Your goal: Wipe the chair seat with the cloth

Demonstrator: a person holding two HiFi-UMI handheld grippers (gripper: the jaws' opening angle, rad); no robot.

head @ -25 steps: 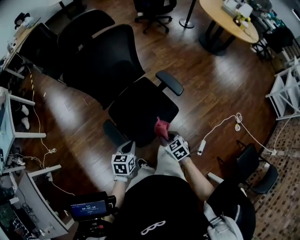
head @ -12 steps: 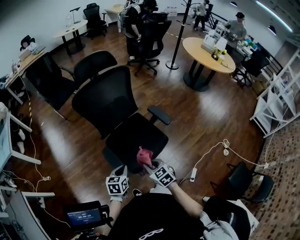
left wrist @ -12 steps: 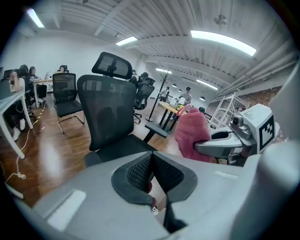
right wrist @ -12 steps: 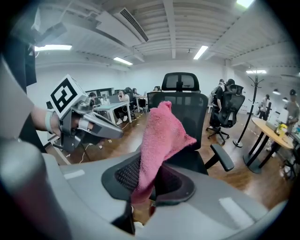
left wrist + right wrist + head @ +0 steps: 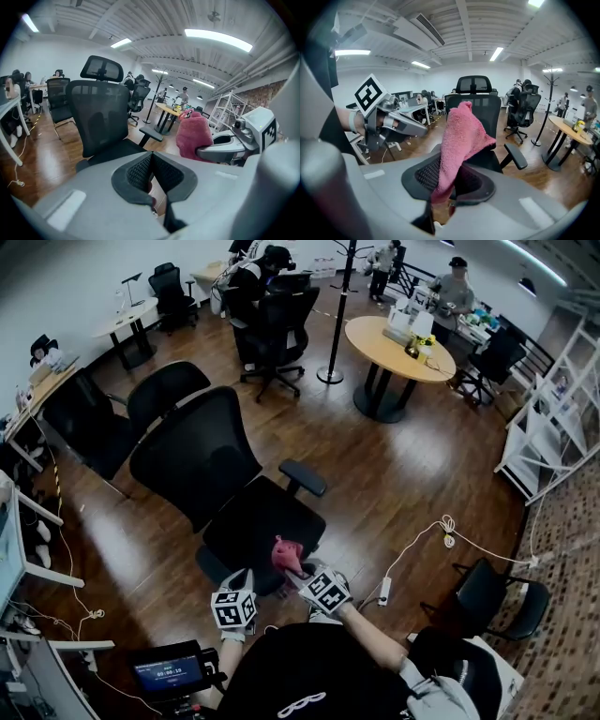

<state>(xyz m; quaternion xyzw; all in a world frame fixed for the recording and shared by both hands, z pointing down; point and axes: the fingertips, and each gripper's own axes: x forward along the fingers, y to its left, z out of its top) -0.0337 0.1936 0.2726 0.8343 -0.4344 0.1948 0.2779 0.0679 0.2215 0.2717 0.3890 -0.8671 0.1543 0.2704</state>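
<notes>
A black mesh office chair stands in front of me, its seat facing me and one armrest on the right. My right gripper is shut on a pink cloth, held upright just above the seat's near edge. In the right gripper view the pink cloth stands up from between the jaws. My left gripper is shut on nothing beside it, at the seat's front left corner. The left gripper view shows the chair and the cloth.
Another black chair stands at the left. A round wooden table and a pole stand are behind. People sit and stand at the back. A white cable and power strip lie on the floor at the right. White shelving lines the right.
The head view has tilted up, showing more of the room. Both grippers stay at the seat's near edge, the cloth still in the right one.
</notes>
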